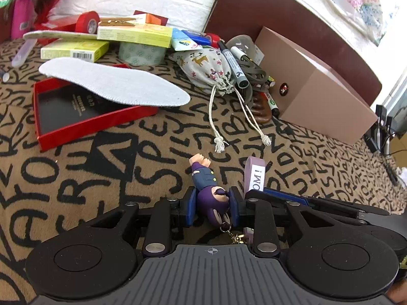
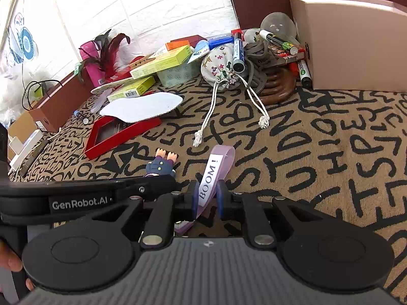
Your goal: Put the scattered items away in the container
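Note:
My left gripper (image 1: 213, 204) is shut on the purple head of a small doll keychain (image 1: 206, 178), whose body points away over the patterned cloth. My right gripper (image 2: 207, 198) is shut on the keychain's lilac "BOOM!" strap (image 2: 216, 165); the strap also shows in the left wrist view (image 1: 255, 175). The doll's legs (image 2: 166, 156) show left of the strap in the right wrist view. The two grippers sit side by side, left one crossing in front of the right view. A pink box (image 1: 313, 89) stands far right, and a red tray (image 1: 84, 117) lies at left under a white insole (image 1: 114, 82).
A pile lies at the back: floral drawstring pouch (image 1: 206, 68), markers (image 1: 234, 63), light bulb (image 2: 277, 23), brown wooden comb (image 2: 276, 86), yellow-green cartons (image 1: 134, 34), tape rolls, a pink bottle with feathers (image 2: 101, 58). A brown box (image 2: 56, 104) and cables sit far left.

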Demonstrator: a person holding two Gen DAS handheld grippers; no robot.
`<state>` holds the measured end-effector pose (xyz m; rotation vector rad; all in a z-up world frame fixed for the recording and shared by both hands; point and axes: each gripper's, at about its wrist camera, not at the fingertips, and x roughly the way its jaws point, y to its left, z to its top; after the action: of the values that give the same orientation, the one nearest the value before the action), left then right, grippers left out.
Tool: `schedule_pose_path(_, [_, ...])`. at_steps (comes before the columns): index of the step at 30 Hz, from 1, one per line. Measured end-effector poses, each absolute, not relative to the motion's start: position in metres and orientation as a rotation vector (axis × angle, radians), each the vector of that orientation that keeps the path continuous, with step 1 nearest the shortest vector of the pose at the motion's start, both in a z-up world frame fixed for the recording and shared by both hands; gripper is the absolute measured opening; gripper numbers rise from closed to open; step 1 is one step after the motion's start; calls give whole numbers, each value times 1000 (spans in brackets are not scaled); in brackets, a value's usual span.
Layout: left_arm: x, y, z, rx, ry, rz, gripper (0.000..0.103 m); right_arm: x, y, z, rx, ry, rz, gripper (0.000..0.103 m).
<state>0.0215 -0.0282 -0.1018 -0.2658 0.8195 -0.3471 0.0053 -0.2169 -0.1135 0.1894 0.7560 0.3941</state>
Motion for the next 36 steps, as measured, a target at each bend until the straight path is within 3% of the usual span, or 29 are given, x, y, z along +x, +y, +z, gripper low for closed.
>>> schedule_pose_path(3, [22, -21, -105, -319, 820, -351, 26, 6, -216, -114, 189, 753, 398, 26])
schedule_pose_path(10, [21, -19, -107, -338, 818, -369, 25, 14, -205, -117, 128, 720, 391, 26])
schedule_pose_path(19, [-3, -47, -90, -326, 831, -449, 25, -25, -232, -104, 207, 735, 438, 5])
schedule_pose_path(36, [81, -139, 31, -291, 589, -667, 25, 10, -316, 13, 175, 417, 341, 4])
